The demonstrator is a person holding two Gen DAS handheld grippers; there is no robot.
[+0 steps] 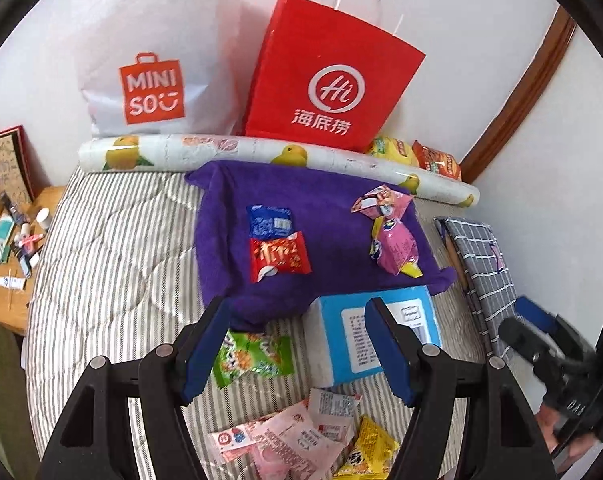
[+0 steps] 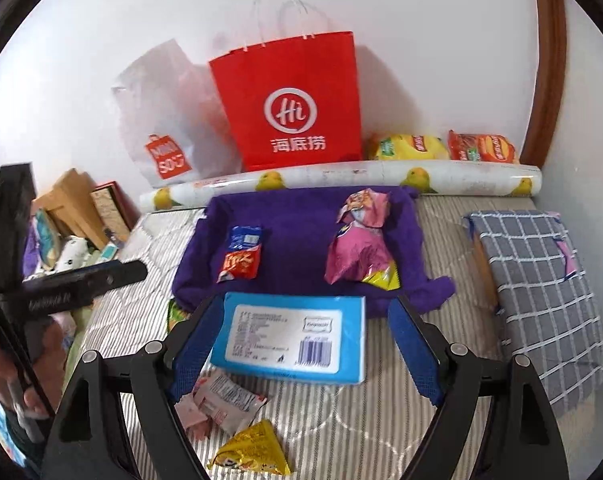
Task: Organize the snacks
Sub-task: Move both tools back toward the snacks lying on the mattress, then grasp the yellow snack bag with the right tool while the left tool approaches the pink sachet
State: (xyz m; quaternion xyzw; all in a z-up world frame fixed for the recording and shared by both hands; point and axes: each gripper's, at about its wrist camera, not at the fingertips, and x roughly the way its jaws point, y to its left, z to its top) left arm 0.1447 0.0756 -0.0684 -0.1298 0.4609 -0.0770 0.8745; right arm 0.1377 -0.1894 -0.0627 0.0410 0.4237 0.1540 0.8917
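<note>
Four snack packets already lie on the purple towel (image 1: 321,240) at frame centre: blue packet (image 1: 269,220), red packet (image 1: 279,260), pink packets (image 1: 389,236). Loose ones remain at the bottom: green packet (image 1: 253,354), yellow packet (image 2: 253,450), pale sachets (image 1: 297,436). Roughly halfway, I judge. Both left gripper (image 1: 297,348) and right gripper (image 2: 301,340) hang with jaws apart, empty.

Left claw (image 1: 297,344) and right claw (image 2: 301,344) both gape, holding nothing.

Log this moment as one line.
left gripper: open, empty | right gripper: open, over blue box | purple towel: four packets | loose snacks: unsorted
</note>
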